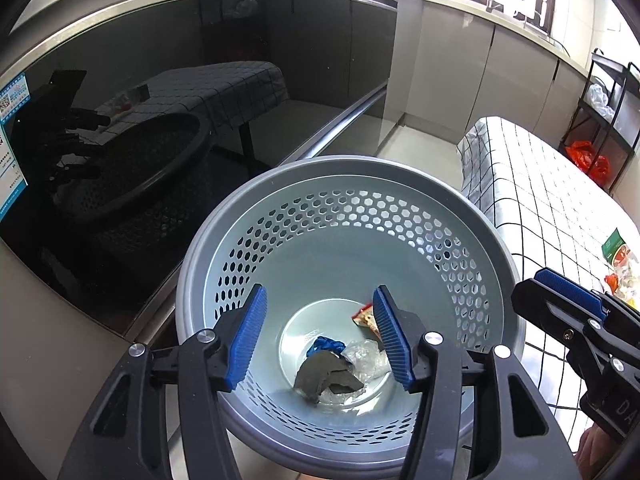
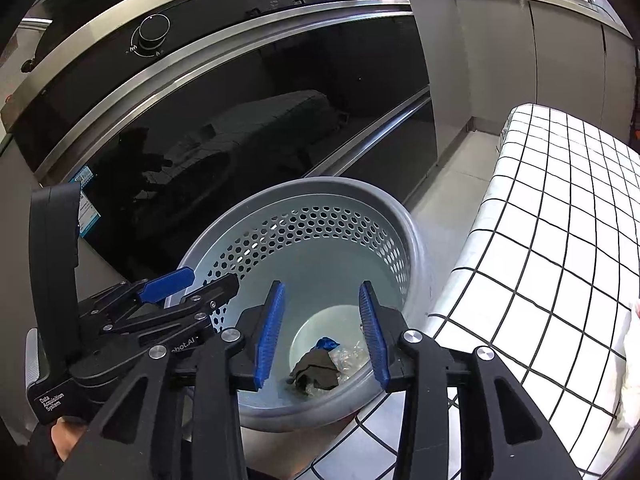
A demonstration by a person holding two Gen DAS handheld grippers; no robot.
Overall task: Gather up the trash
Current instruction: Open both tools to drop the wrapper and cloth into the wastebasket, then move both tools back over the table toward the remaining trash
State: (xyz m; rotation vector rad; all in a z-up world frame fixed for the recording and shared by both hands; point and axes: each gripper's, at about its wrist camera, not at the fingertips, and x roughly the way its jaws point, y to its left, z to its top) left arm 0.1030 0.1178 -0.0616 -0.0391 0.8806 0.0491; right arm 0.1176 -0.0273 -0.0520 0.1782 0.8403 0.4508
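Both the left claw [image 1: 320, 334] and the right claw [image 2: 322, 334] hang parted and empty over the grey perforated wastebasket [image 1: 400, 184]. In its bottom lie a dark scrap [image 1: 326, 378], crumpled clear plastic [image 1: 366, 360], a blue bit [image 1: 326, 345] and a red wrapper [image 1: 363, 316]. More wrappers [image 1: 622, 270] wait on the checked bench [image 1: 532, 200], so I'd say collecting is only partly done.

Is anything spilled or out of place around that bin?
Nothing stands out. The grey bin stands upright, with scraps lying at its bottom. A few wrappers remain on the checked tablecloth.
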